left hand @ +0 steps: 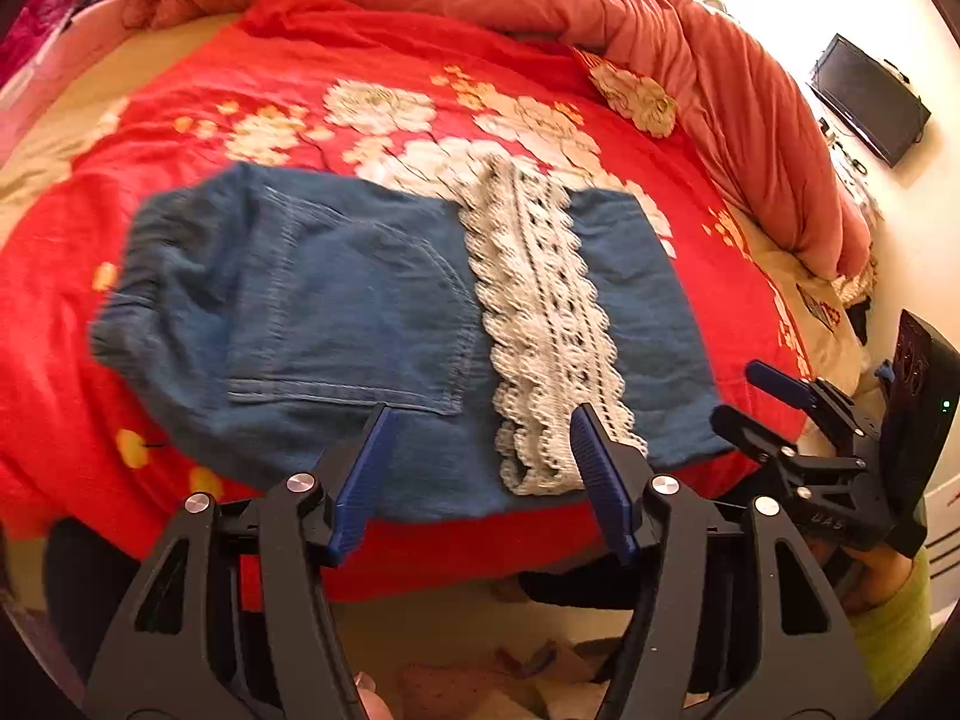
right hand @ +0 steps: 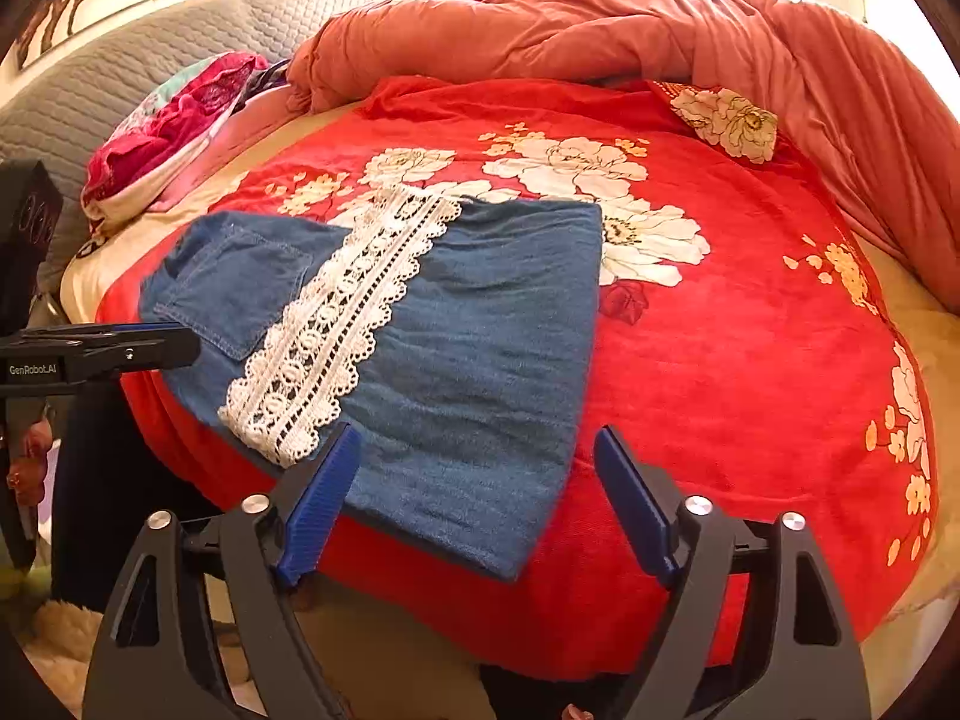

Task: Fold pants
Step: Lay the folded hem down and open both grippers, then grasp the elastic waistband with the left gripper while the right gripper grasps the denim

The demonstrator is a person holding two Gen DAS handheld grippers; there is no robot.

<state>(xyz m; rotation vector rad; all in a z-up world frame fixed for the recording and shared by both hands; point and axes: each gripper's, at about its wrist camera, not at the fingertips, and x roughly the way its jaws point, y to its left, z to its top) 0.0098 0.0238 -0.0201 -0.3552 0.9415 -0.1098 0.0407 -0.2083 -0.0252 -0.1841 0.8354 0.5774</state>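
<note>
Blue denim pants [left hand: 336,324] lie folded flat on a red floral blanket [left hand: 420,48], near the bed's front edge; a white lace band [left hand: 540,312] crosses them. They also show in the right wrist view [right hand: 480,360], with the lace [right hand: 342,324] at their left. My left gripper [left hand: 480,414] is open and empty, just above the pants' near edge. My right gripper [right hand: 477,438] is open and empty over the pants' near right corner. It shows in the left wrist view [left hand: 744,396] at the right; the left gripper shows side-on [right hand: 174,342].
A bunched salmon duvet [right hand: 660,24] lies along the back and right of the bed. Pink clothes [right hand: 174,114] are piled at the back left by a grey quilted headboard [right hand: 120,78]. A dark monitor [left hand: 870,99] hangs on the right wall. Floor clutter [left hand: 510,672] lies below the bed edge.
</note>
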